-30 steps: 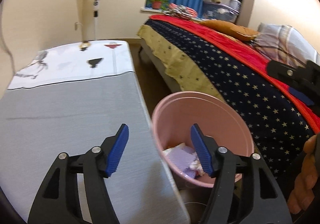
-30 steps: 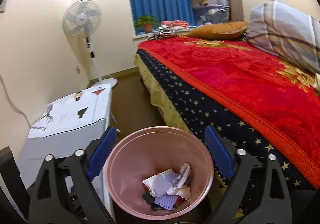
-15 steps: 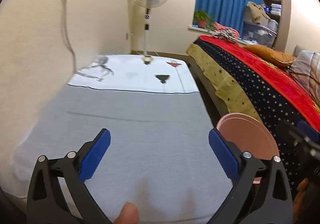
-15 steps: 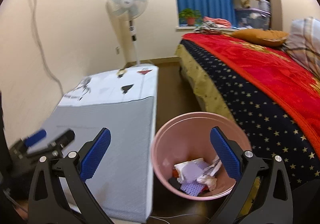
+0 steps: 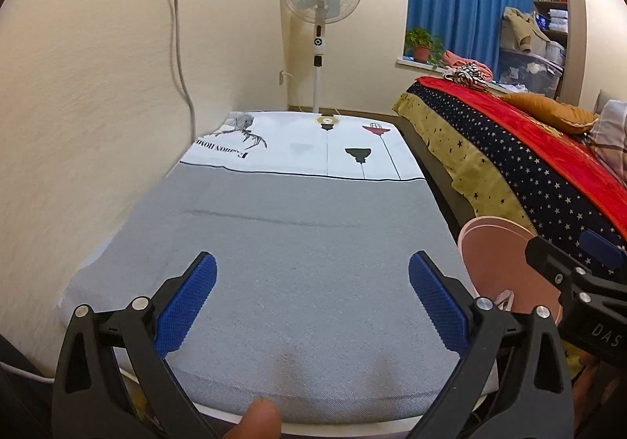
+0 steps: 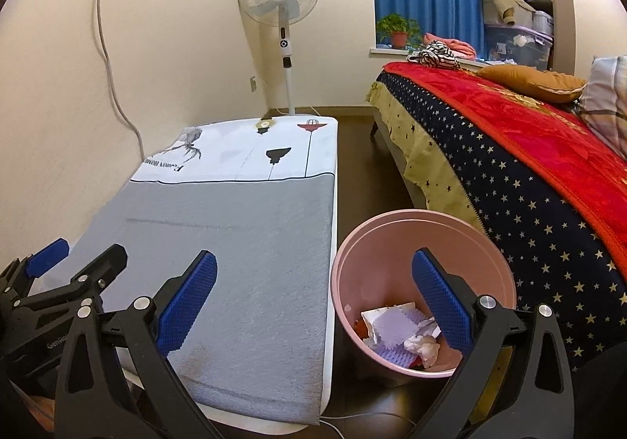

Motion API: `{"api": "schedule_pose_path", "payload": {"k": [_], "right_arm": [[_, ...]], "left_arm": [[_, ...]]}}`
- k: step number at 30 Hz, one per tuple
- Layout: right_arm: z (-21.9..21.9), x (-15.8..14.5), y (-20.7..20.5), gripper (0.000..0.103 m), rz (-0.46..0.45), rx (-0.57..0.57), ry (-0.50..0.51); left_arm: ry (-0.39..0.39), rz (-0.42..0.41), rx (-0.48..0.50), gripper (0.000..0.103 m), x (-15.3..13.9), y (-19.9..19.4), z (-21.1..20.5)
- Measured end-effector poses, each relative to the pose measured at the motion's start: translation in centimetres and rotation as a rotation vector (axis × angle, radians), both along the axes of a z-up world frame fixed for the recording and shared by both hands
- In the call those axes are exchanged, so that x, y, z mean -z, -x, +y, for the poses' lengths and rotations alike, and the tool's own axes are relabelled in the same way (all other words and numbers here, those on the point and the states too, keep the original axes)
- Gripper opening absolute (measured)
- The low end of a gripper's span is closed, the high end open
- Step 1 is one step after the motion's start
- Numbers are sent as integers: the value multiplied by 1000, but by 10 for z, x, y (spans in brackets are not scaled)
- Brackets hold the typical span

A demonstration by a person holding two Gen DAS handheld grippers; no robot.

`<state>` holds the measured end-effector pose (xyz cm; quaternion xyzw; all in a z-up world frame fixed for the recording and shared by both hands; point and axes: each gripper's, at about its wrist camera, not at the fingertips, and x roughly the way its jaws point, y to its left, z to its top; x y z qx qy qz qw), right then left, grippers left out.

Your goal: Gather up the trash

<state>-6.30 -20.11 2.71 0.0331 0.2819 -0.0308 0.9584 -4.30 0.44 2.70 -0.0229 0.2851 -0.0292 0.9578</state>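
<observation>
Left tongs [image 5: 311, 294]: spread wide, empty, above grey cloth-covered surface [image 5: 298, 243]. Right tongs [image 6: 313, 296]: spread wide, empty. Pink bin [image 6: 423, 239]: upright on floor, mouth upward, between surface and bed [image 6: 529, 164]; crumpled trash [image 6: 399, 333] inside.

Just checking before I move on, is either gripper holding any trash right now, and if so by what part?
Nothing is held. The left gripper and right gripper are both open and bare; the trash lies in the pink bin.

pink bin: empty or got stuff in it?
Not empty. The pink bin holds crumpled paper and wrappers across its bottom, well below the rim.
</observation>
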Motion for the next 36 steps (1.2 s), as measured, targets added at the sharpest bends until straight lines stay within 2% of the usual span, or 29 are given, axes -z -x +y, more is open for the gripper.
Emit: {"api": "schedule_pose_path", "payload": {"k": [36], "right_arm": [[3,7,-7,98,10,14,3]], "left_arm": [[23,-14,-8,95,3,2,5]]}}
